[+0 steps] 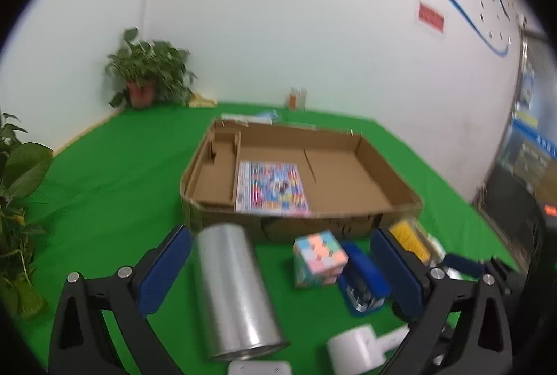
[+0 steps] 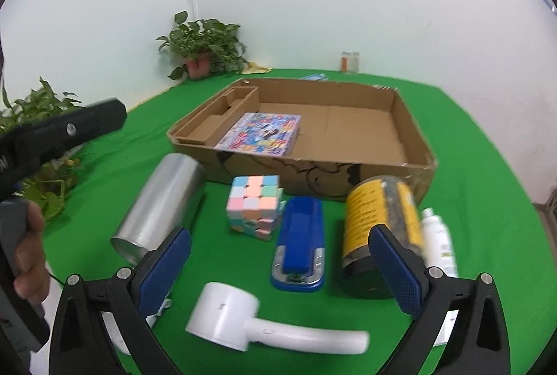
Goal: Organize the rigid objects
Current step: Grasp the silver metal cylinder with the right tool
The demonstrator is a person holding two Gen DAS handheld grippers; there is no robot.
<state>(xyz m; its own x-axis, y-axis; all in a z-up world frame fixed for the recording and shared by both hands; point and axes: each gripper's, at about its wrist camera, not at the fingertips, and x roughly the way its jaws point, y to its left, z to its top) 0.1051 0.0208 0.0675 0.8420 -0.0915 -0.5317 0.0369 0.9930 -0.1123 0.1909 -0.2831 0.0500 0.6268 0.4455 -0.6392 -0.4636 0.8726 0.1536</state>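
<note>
A shallow cardboard box (image 1: 393,197) (image 2: 414,138) sits on the green cloth with a colourful booklet (image 1: 269,187) (image 2: 259,131) inside. In front of it lie a silver cylinder (image 1: 233,291) (image 2: 162,204), a pastel cube (image 1: 318,256) (image 2: 254,206), a blue stapler (image 1: 362,281) (image 2: 299,249), a yellow-labelled jar (image 1: 409,241) (image 2: 379,232), a white bottle (image 2: 438,242) and a white handled device (image 1: 358,350) (image 2: 250,319). My left gripper (image 1: 280,265) is open, its fingers either side of the cylinder and cube. My right gripper (image 2: 280,267) is open above the stapler and white device.
Potted plants stand at the far left corner (image 1: 149,75) (image 2: 203,47) and the left edge (image 1: 17,201) (image 2: 45,138). A small glass jar (image 1: 296,98) (image 2: 350,61) stands by the wall behind the box. The left gripper's body (image 2: 66,131) and the hand holding it show at left.
</note>
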